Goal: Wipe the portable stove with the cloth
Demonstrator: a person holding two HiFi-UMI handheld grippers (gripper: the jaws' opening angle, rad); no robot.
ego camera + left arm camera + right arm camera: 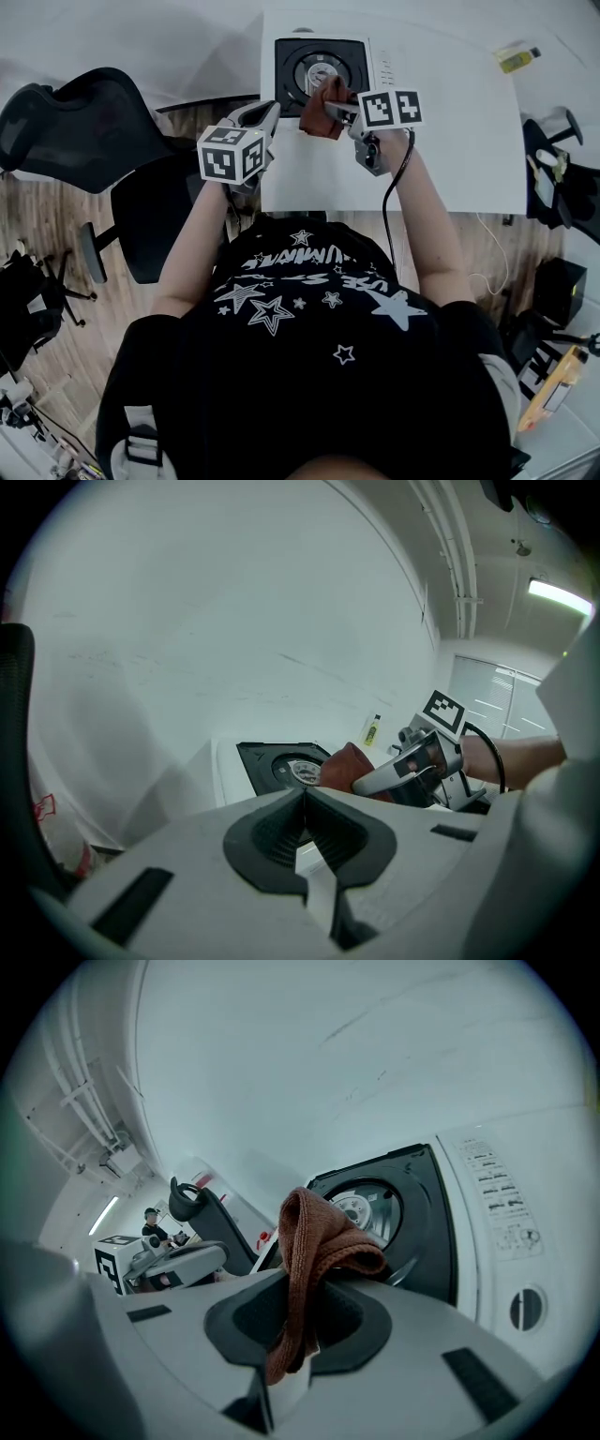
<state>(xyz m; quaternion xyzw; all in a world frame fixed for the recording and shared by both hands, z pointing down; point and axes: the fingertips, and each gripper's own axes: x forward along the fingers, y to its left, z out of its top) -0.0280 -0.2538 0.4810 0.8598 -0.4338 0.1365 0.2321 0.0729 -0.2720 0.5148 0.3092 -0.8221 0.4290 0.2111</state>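
The portable stove [319,67], a white body with a black top and a round burner, stands at the table's far left. A brown cloth [322,111] hangs over the stove's near edge, and my right gripper [337,109] is shut on it. In the right gripper view the cloth [314,1241] folds up out of the jaws in front of the burner [370,1206]. My left gripper [265,116] hovers just left of the stove's near corner, shut and holding nothing. From the left gripper view [305,797] I see the stove [281,761], the cloth [342,764] and the right gripper [398,775] ahead.
The white table [450,150] stretches right of the stove, with a yellow bottle [517,60] at its far right corner. A black office chair [84,127] stands left of the table. Dark equipment [558,178] sits past the table's right edge. The stove's knob [525,1309] faces me.
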